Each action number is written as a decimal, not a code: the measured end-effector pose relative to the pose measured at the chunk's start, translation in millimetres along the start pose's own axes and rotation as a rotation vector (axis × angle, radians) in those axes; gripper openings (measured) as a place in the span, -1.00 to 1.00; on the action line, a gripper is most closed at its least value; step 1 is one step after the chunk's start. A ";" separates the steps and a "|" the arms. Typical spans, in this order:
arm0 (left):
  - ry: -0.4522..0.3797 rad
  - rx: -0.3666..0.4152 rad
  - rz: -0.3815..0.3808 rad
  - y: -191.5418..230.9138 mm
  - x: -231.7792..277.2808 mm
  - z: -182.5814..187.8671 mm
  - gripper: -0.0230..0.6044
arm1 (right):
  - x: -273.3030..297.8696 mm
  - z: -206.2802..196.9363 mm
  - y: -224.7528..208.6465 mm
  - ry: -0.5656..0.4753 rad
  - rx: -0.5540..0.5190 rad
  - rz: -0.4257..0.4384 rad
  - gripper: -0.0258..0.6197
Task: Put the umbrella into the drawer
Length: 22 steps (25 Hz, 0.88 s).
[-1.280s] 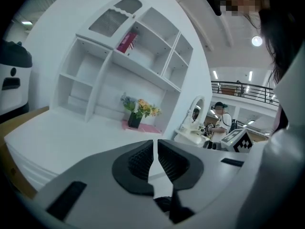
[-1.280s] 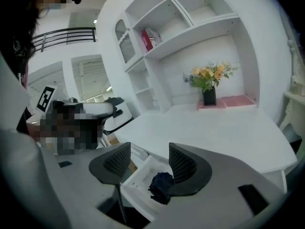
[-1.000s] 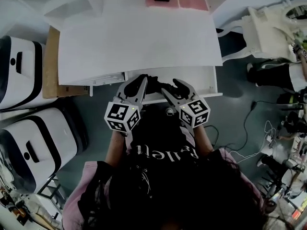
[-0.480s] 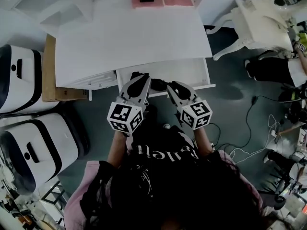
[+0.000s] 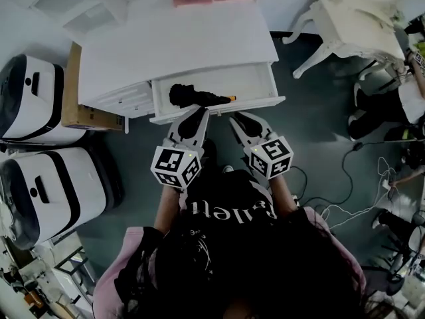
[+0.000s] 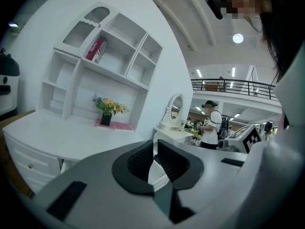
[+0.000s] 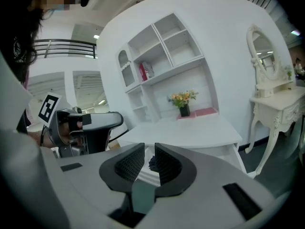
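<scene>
The umbrella, a dark folded bundle of crumpled cloth with an orange-tipped handle, lay in the smooth white open drawer, just beyond both grippers' tips. The left gripper was closed and empty. The right gripper had just been closing to a narrow gap, with nothing between its jaws. Both pointed side by side toward the drawer, tilted slightly down.

Right gripper: jaws have just been closing, now nearly together with a slim gap and nothing gripped. Through the gap, a dark umbrella lies in the open drawer of the white desk. Flowers in a dark pot at the desk's back. Red book on a shelf above. Left gripper at far left.
</scene>
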<state>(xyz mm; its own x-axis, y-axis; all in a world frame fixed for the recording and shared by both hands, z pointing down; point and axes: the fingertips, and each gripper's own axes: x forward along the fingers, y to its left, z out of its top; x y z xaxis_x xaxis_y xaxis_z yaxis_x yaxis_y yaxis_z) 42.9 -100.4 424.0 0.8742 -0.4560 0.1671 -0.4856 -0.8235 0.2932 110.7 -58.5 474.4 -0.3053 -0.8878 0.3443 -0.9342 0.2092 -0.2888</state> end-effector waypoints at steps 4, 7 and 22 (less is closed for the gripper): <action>0.009 0.004 0.032 -33.6 -24.6 -17.3 -0.80 | -33.4 -12.8 15.1 -0.008 -0.014 0.039 -0.66; 0.021 0.015 0.061 -46.5 -40.2 -27.1 -0.80 | -46.7 -21.1 26.4 -0.008 -0.027 0.072 -0.68; -0.011 0.056 0.056 -47.0 -78.8 -11.1 -0.80 | -43.3 -22.2 73.8 -0.008 -0.076 0.113 -0.72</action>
<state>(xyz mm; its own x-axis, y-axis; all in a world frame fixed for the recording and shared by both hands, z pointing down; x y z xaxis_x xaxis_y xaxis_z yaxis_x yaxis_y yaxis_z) -3.2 -22.1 407.4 0.8460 -0.5050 0.1713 -0.5327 -0.8143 0.2305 50.9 4.4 458.0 -0.4078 -0.8601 0.3066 -0.9055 0.3378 -0.2569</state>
